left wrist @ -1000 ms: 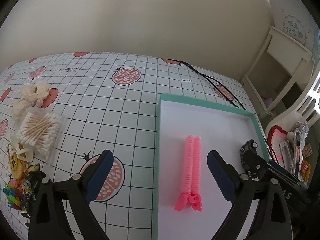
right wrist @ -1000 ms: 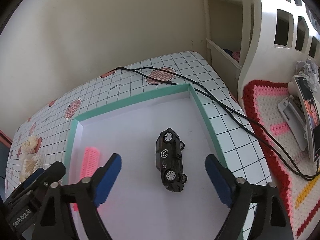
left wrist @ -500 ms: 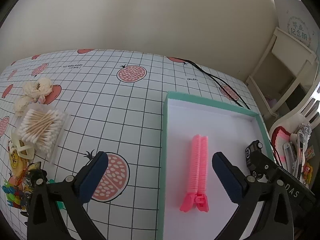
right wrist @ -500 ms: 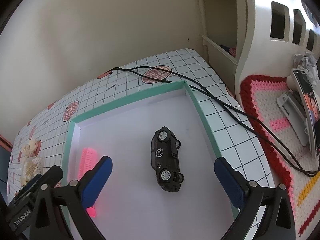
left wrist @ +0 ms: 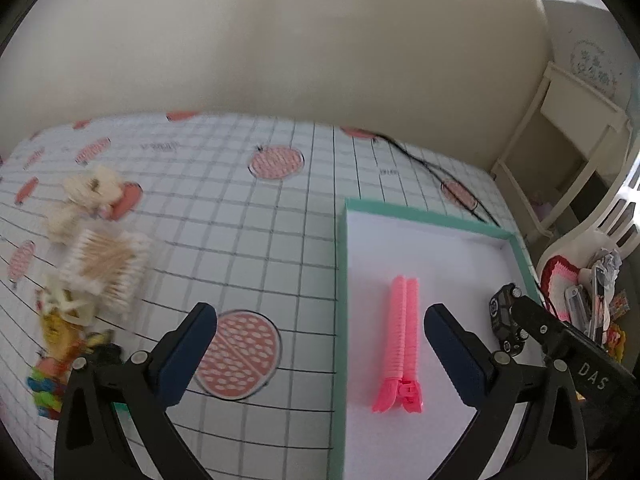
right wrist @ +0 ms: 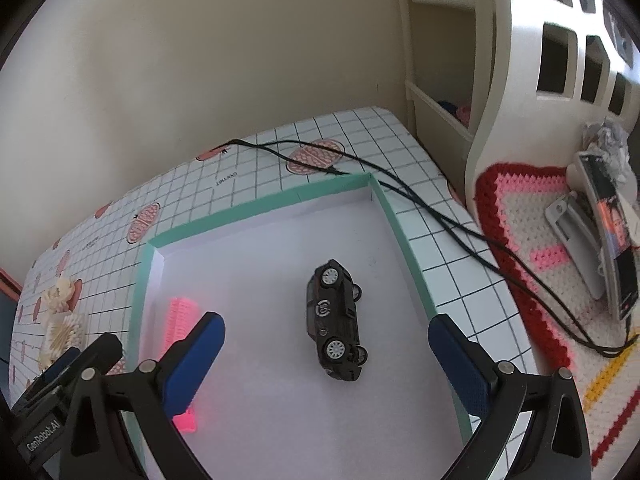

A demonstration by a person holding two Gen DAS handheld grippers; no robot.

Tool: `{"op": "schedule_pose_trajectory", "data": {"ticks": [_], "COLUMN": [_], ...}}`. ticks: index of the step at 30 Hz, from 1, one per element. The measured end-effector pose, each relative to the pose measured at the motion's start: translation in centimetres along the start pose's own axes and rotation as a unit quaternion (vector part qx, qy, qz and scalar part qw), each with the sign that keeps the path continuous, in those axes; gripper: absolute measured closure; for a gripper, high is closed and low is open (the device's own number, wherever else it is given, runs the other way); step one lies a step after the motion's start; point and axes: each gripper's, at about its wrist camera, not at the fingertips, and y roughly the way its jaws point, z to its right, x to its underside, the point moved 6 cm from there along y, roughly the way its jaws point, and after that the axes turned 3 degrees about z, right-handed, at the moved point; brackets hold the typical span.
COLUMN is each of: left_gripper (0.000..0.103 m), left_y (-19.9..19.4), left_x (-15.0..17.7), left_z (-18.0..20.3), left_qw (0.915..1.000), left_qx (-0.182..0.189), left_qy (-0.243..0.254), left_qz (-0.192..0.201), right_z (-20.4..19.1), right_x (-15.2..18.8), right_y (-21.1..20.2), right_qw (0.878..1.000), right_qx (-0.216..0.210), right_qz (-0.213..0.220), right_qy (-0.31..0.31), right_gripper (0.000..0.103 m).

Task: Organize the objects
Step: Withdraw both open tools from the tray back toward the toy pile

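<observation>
At the bottom of each view, the left gripper (left wrist: 320, 344) and right gripper (right wrist: 326, 354) gape wide, empty. Pink clip (left wrist: 401, 344) and toy car (right wrist: 335, 314) lie in the green-rimmed tray (right wrist: 256, 206), apparently sorted; cotton swabs (left wrist: 105, 266) wait mid-left.

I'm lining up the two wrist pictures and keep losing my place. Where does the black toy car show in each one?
Left wrist: the black toy car sits at the right edge, partly hidden behind the other gripper's black body.
Right wrist: it lies on its side in the middle, in plain view.
Shared landmark: the green-rimmed tray, with the pink zipper-shaped item on its white floor in both views.
</observation>
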Motion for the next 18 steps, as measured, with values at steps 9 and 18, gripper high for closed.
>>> {"op": "schedule_pose_trajectory", "data": {"ticks": [9, 18], "left_gripper": [0.0, 0.0], "left_y": [-5.7, -9.5], "left_x": [-1.2, -0.7], "left_z": [-2.9, -8.6], "left_qw": [0.9991, 0.9966], "left_qx": [-0.009, -0.036], "left_qy": [-0.002, -0.043], "left_qz": [0.041, 0.06], "right_z": [-3.8, -9.6], "right_x": [0.0, 2.4], "right_y": [-4.4, -6.5], "right_qw": [0.999, 0.996], "right_qx": [-0.017, -0.045], "right_qz": [0.034, 0.034], "right_qy": [-0.026, -0.068], "right_gripper": [0.0, 0.0]}}
